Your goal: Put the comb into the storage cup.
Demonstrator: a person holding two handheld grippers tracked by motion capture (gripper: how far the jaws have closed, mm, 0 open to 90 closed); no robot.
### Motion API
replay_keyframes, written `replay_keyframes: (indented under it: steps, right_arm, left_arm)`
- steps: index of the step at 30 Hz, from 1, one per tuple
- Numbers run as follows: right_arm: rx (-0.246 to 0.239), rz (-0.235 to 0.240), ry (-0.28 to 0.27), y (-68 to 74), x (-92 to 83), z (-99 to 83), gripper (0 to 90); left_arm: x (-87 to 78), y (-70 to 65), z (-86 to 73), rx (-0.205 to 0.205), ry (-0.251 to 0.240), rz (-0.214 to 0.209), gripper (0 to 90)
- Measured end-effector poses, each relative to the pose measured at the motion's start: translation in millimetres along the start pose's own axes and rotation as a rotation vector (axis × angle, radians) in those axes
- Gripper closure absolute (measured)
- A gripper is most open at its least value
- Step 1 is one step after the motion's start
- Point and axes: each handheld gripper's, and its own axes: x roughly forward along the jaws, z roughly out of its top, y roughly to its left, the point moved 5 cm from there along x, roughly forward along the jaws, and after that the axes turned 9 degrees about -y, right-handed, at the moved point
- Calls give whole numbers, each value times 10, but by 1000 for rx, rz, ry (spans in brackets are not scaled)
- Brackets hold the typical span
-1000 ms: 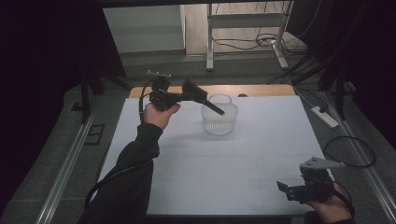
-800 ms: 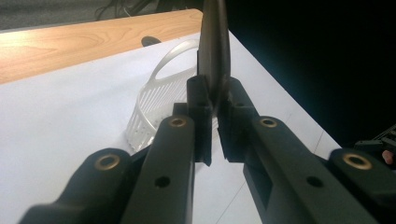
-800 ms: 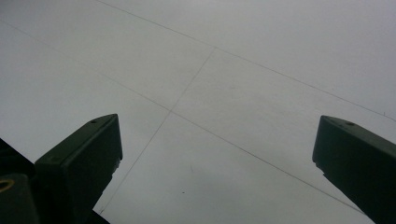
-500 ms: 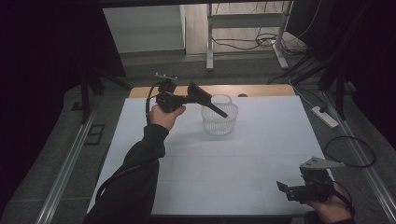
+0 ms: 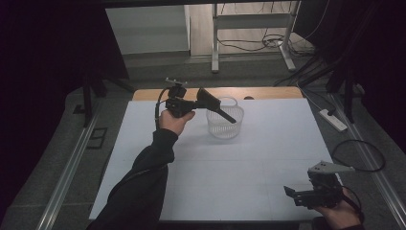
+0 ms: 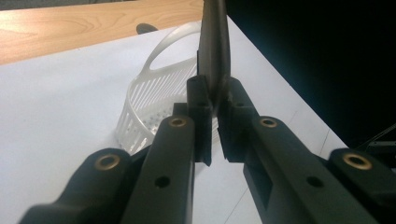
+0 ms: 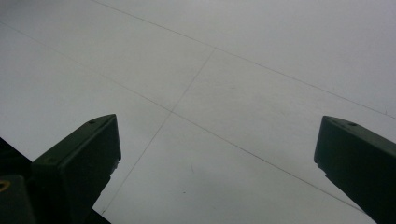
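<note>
High view: no brand, label or writing can be read on anything here. A white sheet [image 5: 239, 167] covers most of the table [image 5: 268, 92], whose bare wood shows as a strip along the far edge. A clear slotted plastic basket [image 5: 225, 125] stands on the sheet toward the far side, a little left of centre. The left gripper [image 5: 216, 106] is raised at the far left of the sheet, just left of the basket, its jaws closed on a flat dark tool [image 5: 224, 114] that slants over the basket's rim and crosses in front of its near wall. From the left gripper view the jaws pinch the thin grey edge of that tool [image 6: 214, 51], with the basket [image 6: 154, 98] just beyond and below them.

At the near right corner the right gripper [image 5: 290, 192] lies low over the sheet, pointing left, well apart from the basket; its own view shows its jaws spread wide over bare white sheet [image 7: 224, 93] crossed by faint fold lines, with nothing between them.

Around the table: a white power strip [image 5: 334, 120] on the floor to the right, a looped black cable [image 5: 359, 155] nearer, a metal frame [image 5: 251, 28] with cables beyond the far edge, and dark curtains on both sides.
</note>
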Motion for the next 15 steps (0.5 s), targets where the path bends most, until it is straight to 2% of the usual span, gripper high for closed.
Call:
replay_keyframes:
  steps: [15]
  right_arm:
    - [0, 14, 2, 5, 1, -1, 0]
  left_arm:
    - [113, 44, -100, -22, 14, 1, 834]
